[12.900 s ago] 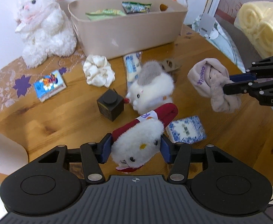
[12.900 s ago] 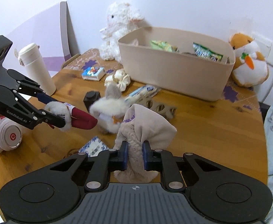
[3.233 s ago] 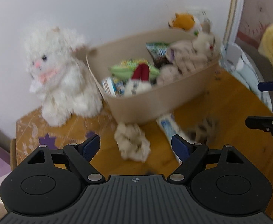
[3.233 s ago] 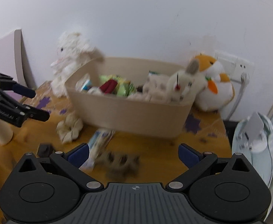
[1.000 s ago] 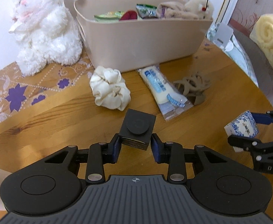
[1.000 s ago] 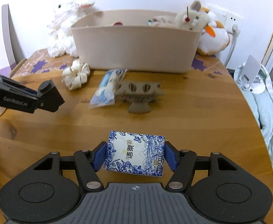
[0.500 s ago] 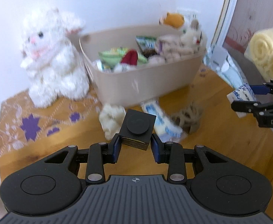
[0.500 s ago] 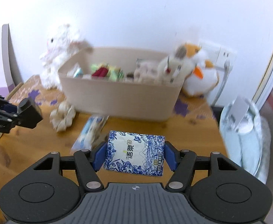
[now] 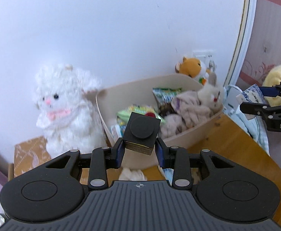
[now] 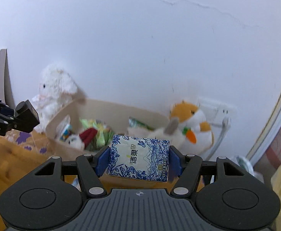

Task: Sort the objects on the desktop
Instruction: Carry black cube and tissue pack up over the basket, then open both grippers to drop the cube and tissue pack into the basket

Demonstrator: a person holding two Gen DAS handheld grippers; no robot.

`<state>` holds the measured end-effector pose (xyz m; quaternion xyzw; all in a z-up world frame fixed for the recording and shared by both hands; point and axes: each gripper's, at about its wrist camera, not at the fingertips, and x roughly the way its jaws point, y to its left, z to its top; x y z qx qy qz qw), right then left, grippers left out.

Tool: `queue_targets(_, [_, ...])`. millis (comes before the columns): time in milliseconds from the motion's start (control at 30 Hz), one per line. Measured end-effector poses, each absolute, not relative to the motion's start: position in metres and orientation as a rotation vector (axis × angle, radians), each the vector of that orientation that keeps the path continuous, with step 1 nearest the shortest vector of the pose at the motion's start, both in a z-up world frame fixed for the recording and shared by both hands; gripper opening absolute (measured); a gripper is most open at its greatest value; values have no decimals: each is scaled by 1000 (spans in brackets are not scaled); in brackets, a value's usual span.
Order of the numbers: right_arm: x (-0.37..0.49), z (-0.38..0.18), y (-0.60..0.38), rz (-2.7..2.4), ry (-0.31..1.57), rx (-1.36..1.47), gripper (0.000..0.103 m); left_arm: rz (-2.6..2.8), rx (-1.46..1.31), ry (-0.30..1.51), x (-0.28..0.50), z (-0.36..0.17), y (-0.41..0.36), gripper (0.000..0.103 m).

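Note:
My left gripper is shut on a small black box with a round knob and holds it in the air in front of the beige bin. My right gripper is shut on a blue-and-white tissue pack, also held high facing the bin. The bin holds snack packets, a pink sock bundle, a red-and-white plush and a white mouse plush. The box also shows in the right wrist view, the tissue pack in the left wrist view.
A white plush rabbit sits left of the bin, an orange hamster plush behind its right end by a wall socket. A cream scrunchie lies on the wooden table below my left gripper. A white wall stands close behind.
Both grippers have risen and moved nearer the bin with their loads. Earlier they dropped the plush and the sock in the bin, then picked up the box and tissue pack.

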<state>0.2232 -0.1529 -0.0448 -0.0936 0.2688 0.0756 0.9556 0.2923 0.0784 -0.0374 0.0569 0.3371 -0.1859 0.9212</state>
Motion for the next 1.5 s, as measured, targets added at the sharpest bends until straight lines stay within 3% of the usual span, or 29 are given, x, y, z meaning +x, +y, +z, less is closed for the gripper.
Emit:
queue_targets(400, [275,-31,-110,226,474,-315,62,-362,164,692,344,-40,41,35])
queue_targets(967, [354,-81,-83,232,619,-370,62,-239,200,800,393,-87,18,35])
queue_targets(1033, [359,-87,-80,245,644,-377,62,-237,191,816,396,-91,18,35])
queue_targets(1100, [364,-89,-81,241,662,-375,71,-235,195,824,396,-94,17,37])
queue_targets(1167, [364,-90,-82,233,658,-385,76,-227,212,824,395,-95,15,55])
queue_targets(1267, [359,-87,-86,234,630,-396,87,-232,224,795,392,-93,13,73])
queue_targets(1333, [356,-84,-89,208,611,-398,100,-226,230,782,390,-91,12,77])
queue_targets(1500, [346,-69,-102,175,582,-312,103,-228,238,772,382,-83,7,77])
